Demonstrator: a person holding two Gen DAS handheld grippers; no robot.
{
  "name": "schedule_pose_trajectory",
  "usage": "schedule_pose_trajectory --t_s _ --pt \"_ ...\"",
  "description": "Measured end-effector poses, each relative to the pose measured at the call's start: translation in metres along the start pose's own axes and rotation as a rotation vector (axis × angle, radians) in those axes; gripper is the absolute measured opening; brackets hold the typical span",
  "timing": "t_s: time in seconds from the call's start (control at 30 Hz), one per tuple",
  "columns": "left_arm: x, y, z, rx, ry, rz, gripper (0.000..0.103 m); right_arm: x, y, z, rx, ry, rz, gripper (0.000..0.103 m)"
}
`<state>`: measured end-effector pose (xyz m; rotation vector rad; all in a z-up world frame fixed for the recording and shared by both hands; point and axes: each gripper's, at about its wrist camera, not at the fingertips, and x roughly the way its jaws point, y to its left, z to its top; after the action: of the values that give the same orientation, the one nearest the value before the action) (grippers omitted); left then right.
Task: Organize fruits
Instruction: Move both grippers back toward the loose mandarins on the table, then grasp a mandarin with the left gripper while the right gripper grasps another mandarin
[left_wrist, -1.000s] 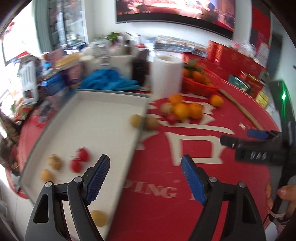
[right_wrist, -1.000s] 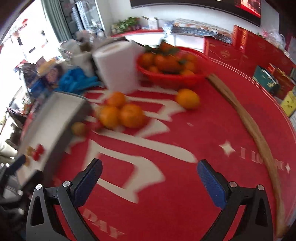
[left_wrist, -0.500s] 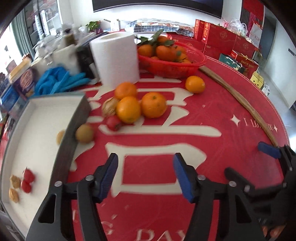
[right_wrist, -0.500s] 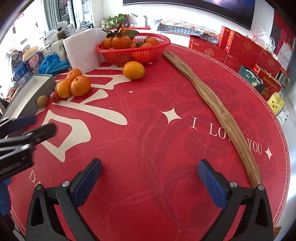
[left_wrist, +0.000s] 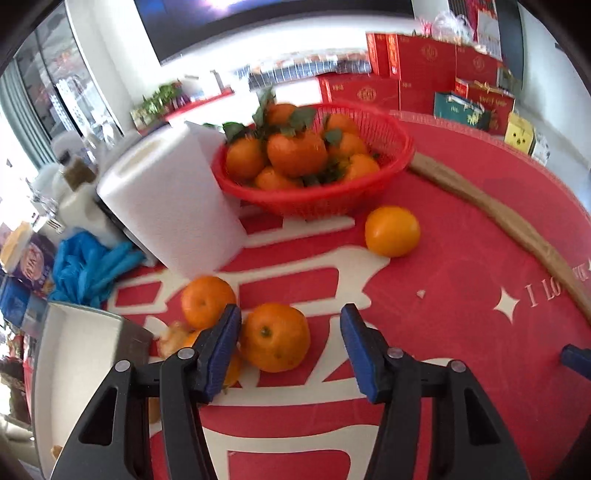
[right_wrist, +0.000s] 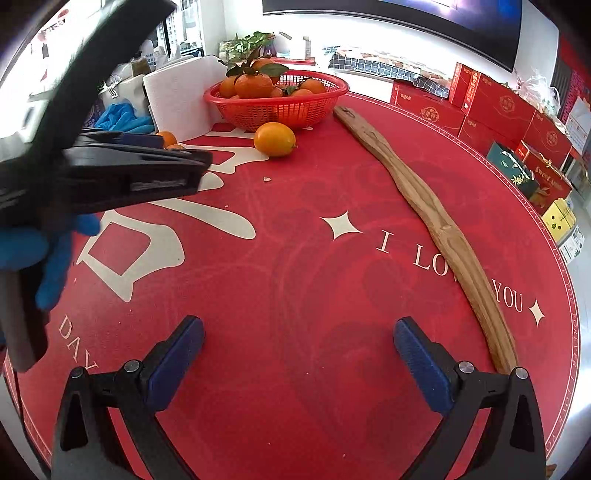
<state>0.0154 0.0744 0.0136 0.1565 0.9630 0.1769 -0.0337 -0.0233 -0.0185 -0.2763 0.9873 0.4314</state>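
The left gripper (left_wrist: 290, 341) has swung in from the white tray (left_wrist: 79, 354), jaws apart around the nearest orange (left_wrist: 274, 336), seemingly not yet touching. The right gripper (right_wrist: 298, 360) hangs spread and empty well right of it, so a pickup looks imminent

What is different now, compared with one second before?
The left gripper moved away from the tray toward the loose oranges; one orange now sits between its open jaws, not gripped. The right gripper swung right, staying open and empty. The fruit itself did not move.
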Motion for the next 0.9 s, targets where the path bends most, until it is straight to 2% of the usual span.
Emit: schedule_pose_trajectory --t_s 0.07,0.23,0.43,0.5,0.67,0.7,0.77,0.87,0.9 --pt "-0.002 -0.002 -0.002 0.008 -0.01 -0.017 0.04 0.0 0.001 0.001 0.001 0.003 -0.001 0.103" --pt "-0.013 -0.006 -0.018 0.005 -0.021 -0.026 0.04 0.005 -0.002 0.009 0.001 0.019 -0.002 0.103" --pt "-0.045 0.001 -0.066 -0.008 -0.061 -0.039 0.04 0.025 -0.011 0.04 0.043 0.037 -0.026 0.103" --pt "-0.054 0.01 -0.082 -0.037 -0.056 -0.065 0.04 0.035 -0.008 0.056 0.04 0.027 -0.025 0.103" --pt "-0.06 0.022 -0.098 -0.057 -0.068 -0.042 0.044 0.065 0.008 0.1 0.024 -0.012 -0.016 0.103" --pt "-0.062 0.025 -0.101 -0.064 -0.074 -0.035 0.046 0.068 0.011 0.105 0.019 -0.016 -0.013 0.103" --pt "-0.063 0.032 -0.102 -0.081 -0.08 -0.04 0.058 0.077 0.018 0.119 0.015 -0.019 -0.007 0.103" --pt "-0.062 0.033 -0.1 -0.08 -0.082 -0.031 0.062 0.084 0.024 0.128 0.013 -0.026 0.001 0.102" --pt "-0.06 0.033 -0.1 -0.078 -0.077 -0.029 0.062 0.084 0.025 0.129 0.011 -0.033 -0.005 0.099"
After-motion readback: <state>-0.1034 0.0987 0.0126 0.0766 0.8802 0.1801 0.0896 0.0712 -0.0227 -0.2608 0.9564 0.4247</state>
